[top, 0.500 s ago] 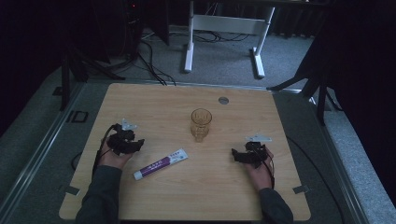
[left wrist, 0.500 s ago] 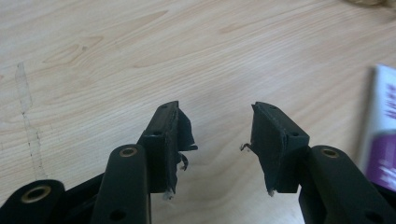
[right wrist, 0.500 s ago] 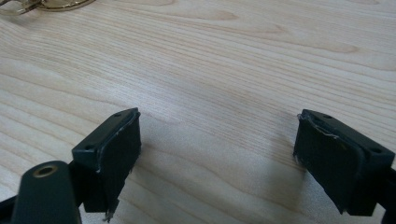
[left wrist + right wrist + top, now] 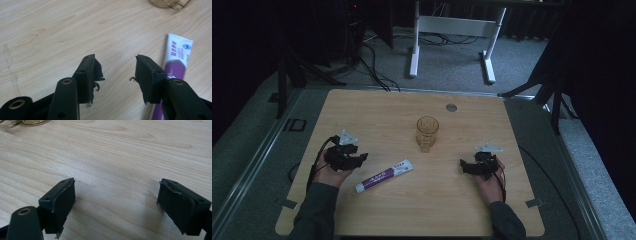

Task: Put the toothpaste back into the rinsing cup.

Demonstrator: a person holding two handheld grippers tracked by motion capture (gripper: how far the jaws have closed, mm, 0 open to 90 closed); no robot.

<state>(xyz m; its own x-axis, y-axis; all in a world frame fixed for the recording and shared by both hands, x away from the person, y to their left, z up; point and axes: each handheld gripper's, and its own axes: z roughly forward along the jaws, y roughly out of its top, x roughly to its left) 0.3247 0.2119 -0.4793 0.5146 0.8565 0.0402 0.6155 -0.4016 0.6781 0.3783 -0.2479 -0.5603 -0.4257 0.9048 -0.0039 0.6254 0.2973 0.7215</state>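
— Both grippers, left (image 4: pixel 357 159) and right (image 4: pixel 468 167), gaping, holding nothing; barely shifted since a moment ago.
— Toothpaste tube (image 4: pixel 384 175) lying flat just beside the left; approach not yet begun.

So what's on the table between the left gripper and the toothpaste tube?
Nothing: in the high view, bare wood separates the left gripper from the toothpaste tube. The jaws stand open and empty.

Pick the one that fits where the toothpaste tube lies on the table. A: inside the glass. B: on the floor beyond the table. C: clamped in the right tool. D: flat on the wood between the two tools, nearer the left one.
D: the toothpaste tube lies flat on the table, just beside the open left tool, in front of the glass and well apart from the right tool.
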